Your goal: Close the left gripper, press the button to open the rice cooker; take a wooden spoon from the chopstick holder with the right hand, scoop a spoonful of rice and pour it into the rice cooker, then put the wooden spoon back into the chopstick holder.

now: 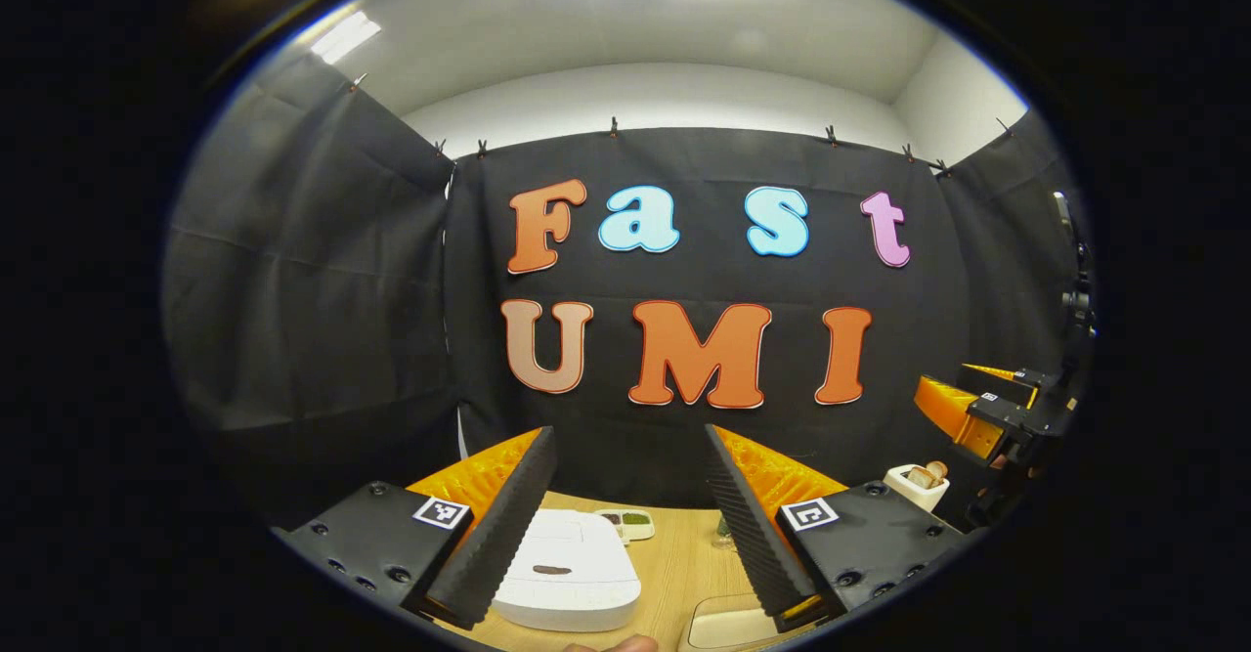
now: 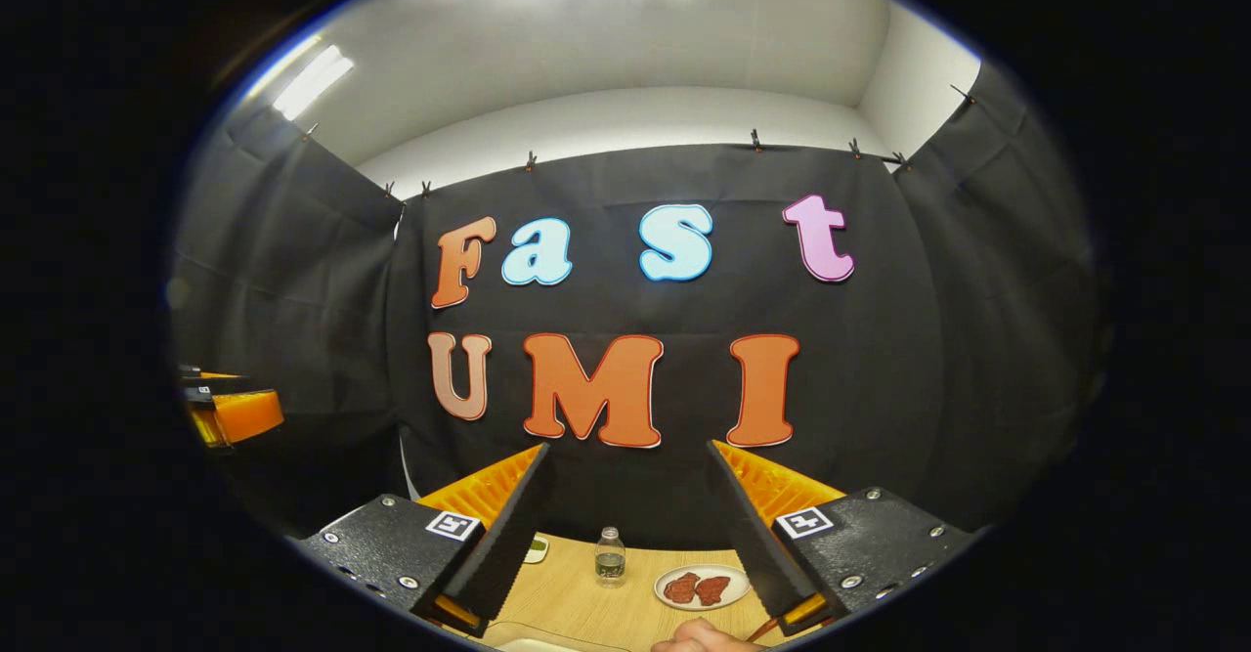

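In the left gripper view my left gripper [image 1: 627, 434] stands open above the table, nothing between its fingers. Below it sits the white rice cooker [image 1: 567, 574], lid down, with a dark oval button [image 1: 552, 569] on top. A white chopstick holder [image 1: 914, 489] stands at the far right, with wooden spoon heads [image 1: 928, 473] sticking out of it. My right gripper [image 1: 977, 406] hangs above that holder. In the right gripper view my right gripper [image 2: 627, 447] is open and holds nothing; the left gripper [image 2: 235, 412] shows at the left edge.
A small dish of green bits [image 1: 630, 521] lies behind the cooker on the wooden table [image 1: 674, 564]. A cream tray rim [image 1: 728, 625] sits at the near edge. A small bottle [image 2: 610, 554] and a plate of red pieces [image 2: 702, 587] stand farther right. A hand [image 2: 696, 638] shows at the bottom.
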`<state>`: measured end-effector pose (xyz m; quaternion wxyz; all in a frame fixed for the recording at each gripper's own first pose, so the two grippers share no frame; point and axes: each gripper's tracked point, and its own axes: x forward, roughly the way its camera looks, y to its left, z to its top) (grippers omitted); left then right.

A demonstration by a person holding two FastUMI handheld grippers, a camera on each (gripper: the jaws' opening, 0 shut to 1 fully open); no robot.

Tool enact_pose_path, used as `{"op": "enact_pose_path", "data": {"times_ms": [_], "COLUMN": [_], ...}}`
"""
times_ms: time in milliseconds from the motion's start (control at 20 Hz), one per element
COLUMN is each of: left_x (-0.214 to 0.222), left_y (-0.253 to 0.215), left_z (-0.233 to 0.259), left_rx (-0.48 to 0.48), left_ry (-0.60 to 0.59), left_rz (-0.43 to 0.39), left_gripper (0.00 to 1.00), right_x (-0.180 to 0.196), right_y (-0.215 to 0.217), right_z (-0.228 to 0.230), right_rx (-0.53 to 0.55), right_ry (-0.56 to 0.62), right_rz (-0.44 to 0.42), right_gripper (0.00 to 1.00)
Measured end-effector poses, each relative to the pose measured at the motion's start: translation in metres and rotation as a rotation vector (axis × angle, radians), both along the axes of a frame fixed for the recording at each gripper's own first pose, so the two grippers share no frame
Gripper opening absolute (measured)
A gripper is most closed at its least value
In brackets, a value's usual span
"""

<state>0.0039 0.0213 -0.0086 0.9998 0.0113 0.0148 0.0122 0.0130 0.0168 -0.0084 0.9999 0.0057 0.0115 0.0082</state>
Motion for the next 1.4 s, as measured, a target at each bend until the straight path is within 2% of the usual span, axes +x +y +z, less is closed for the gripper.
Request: {"op": "enact_pose_path", "data": {"times_ms": [250,400,650,1050,1350,1400], "left_x": [0.002,0.003,0.008,0.023,0.047,0.051], "left_y": [0.010,0.017,0.036,0.069,0.104,0.115], "left_z": [-0.006,-0.016,-0.035,-0.067,-0.109,-0.117], "left_rx": [0.007,0.002,0.020,0.025,-0.006,-0.010], "left_ry": [0.020,0.053,0.116,0.208,0.343,0.376], "left_rz": [0.027,0.048,0.096,0.137,0.158,0.185], "left_gripper": [1.00,1.00,1.00,1.00,0.65,0.43], "right_x": [0.005,0.006,0.008,0.016,0.019,0.019], "right_y": [0.006,0.013,0.022,0.024,0.008,0.004], "right_z": [-0.003,-0.007,-0.015,-0.029,-0.040,-0.043], "right_rx": [-0.001,0.003,0.000,-0.009,-0.030,-0.034], "right_ry": [0.002,0.011,0.029,0.057,0.074,0.079], "right_rz": [0.015,0.033,0.058,0.059,0.009,-0.004], "right_gripper": [0.94,0.96,0.94,0.94,0.94,0.94]}}
